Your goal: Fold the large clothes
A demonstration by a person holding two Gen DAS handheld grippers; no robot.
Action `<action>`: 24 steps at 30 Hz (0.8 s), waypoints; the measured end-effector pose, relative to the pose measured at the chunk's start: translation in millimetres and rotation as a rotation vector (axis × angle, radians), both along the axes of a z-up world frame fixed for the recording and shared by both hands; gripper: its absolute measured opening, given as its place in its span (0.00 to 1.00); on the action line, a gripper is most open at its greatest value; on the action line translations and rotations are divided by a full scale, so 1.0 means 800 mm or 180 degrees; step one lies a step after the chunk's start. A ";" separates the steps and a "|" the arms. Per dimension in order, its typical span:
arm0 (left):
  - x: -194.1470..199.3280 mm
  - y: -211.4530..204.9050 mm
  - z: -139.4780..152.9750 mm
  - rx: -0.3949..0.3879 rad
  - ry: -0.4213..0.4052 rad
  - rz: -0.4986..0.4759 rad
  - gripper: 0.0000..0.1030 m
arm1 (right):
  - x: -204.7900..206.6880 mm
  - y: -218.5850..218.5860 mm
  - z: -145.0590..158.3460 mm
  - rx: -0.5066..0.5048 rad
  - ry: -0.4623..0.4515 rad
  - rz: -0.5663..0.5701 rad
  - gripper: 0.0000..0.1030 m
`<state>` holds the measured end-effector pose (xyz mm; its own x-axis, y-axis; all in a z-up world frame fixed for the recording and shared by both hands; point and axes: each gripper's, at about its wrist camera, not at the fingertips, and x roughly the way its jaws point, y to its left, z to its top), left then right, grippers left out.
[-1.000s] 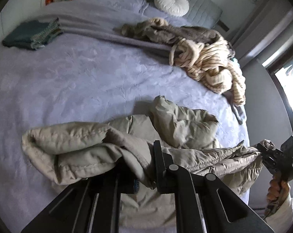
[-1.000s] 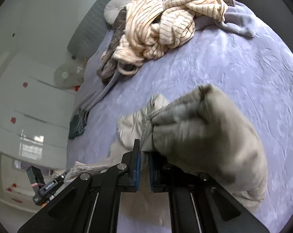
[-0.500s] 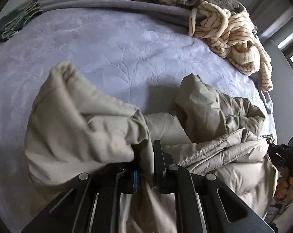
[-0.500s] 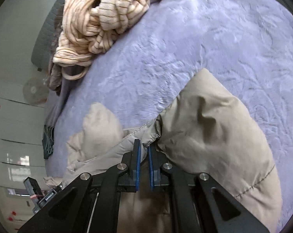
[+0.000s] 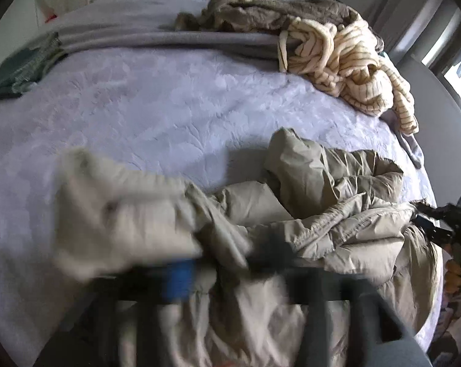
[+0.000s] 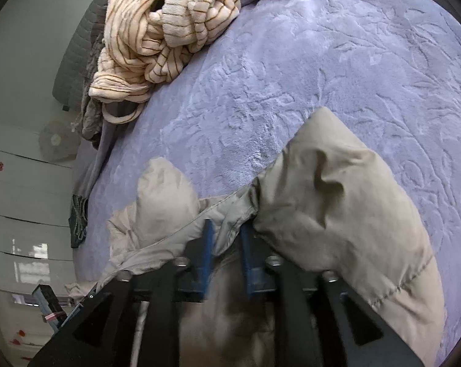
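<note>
Both sets of jaws have parted since the earlier frames. Left gripper — blurred, jaws wide apart, a beige fold between them. Beige puffer jacket — quilted, crumpled, bunched on the near edge of the lavender bedspread; one padded sleeve lies outward. Right gripper — blue-padded jaws apart, loose fabric between. Striped cream garment heaped beyond.

a beige puffer jacket is lying on a lavender bedspread embossed with leaves, beside a cream robe showing thin brown stripes and a dark green cloth.
</note>
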<state>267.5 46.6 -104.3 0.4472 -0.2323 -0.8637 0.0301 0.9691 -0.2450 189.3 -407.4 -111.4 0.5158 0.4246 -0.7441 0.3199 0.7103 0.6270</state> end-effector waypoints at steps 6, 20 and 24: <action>-0.017 -0.001 0.023 0.0196 -0.0264 0.0056 0.99 | -0.019 0.016 0.028 -0.0104 -0.0191 0.0205 0.57; -0.006 -0.100 -0.073 0.0232 -0.0231 -0.0371 0.54 | -0.012 0.147 -0.043 -0.0801 -0.0237 0.1154 0.07; 0.001 -0.091 -0.062 0.0314 -0.0226 -0.0388 0.54 | -0.008 0.137 -0.044 -0.0727 -0.0207 0.1205 0.04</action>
<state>268.2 -26.5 -154.0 0.4818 -0.2041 -0.8522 0.1627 0.9764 -0.1418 183.1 -297.6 -147.0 0.4044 0.4210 -0.8119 -0.0244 0.8924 0.4506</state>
